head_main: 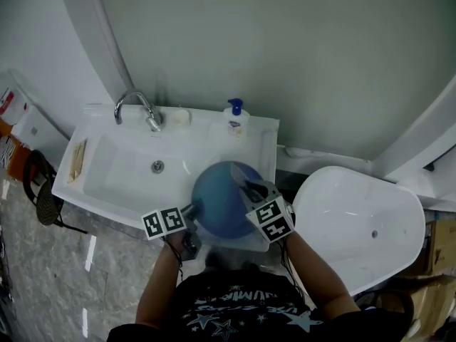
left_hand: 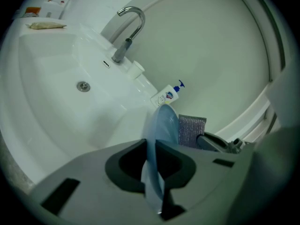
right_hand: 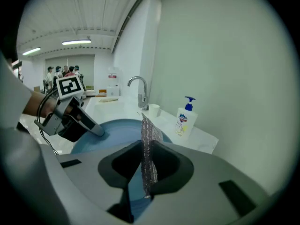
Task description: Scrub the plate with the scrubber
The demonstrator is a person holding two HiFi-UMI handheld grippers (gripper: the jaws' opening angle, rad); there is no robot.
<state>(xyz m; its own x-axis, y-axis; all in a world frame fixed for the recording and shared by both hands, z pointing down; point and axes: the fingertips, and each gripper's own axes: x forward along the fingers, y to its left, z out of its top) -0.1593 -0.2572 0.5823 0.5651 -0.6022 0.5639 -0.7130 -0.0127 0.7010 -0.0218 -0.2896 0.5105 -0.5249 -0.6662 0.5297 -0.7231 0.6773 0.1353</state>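
sink basin (head_main: 107,177) spreads left of plate (head_main: 221,197)

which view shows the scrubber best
Right gripper view: the silvery mesh scrubber pad sits close-up, pinched in the right gripper's fingers. Left gripper view shows its face behind the blue plate. Head view hardly shows it.
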